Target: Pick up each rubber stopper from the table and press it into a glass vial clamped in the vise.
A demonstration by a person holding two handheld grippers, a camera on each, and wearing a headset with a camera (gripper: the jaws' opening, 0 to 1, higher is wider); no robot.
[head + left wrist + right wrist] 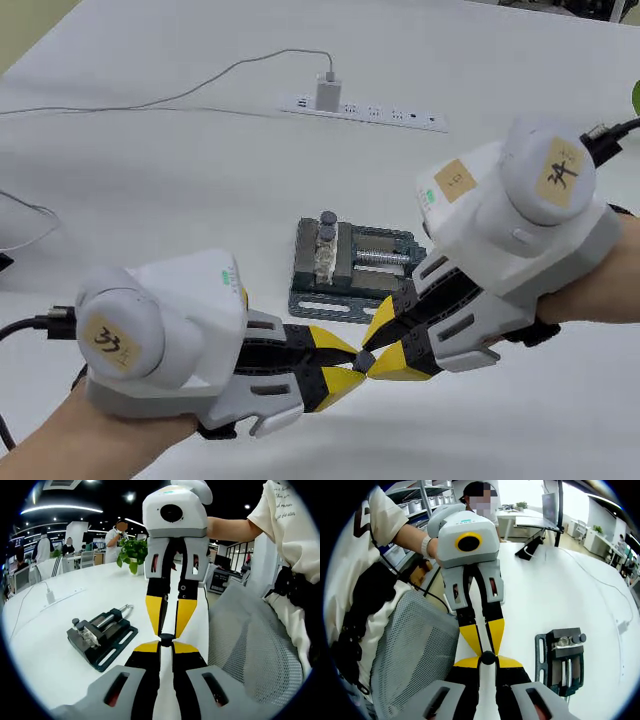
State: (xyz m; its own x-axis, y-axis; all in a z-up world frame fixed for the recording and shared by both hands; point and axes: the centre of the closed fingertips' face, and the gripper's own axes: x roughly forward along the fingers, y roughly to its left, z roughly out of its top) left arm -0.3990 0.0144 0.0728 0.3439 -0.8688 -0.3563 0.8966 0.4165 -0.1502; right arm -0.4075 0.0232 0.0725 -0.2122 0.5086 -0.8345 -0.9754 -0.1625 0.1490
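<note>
My two grippers meet tip to tip in front of the dark vise [345,288]. A small dark rubber stopper [364,360] sits where the yellow fingertips come together. The left gripper [350,362] comes in from the lower left, the right gripper [378,358] from the upper right. Both pairs of jaws are closed down on the stopper [166,638] [488,657]. The vise [102,635] [565,660] clamps glass vials [326,250] with dark stoppers in their tops.
A white power strip [365,112] with a charger [328,92] and cable lies at the back of the white table. A grey mesh chair [250,640] [415,645] stands at the table's near edge. People stand in the background.
</note>
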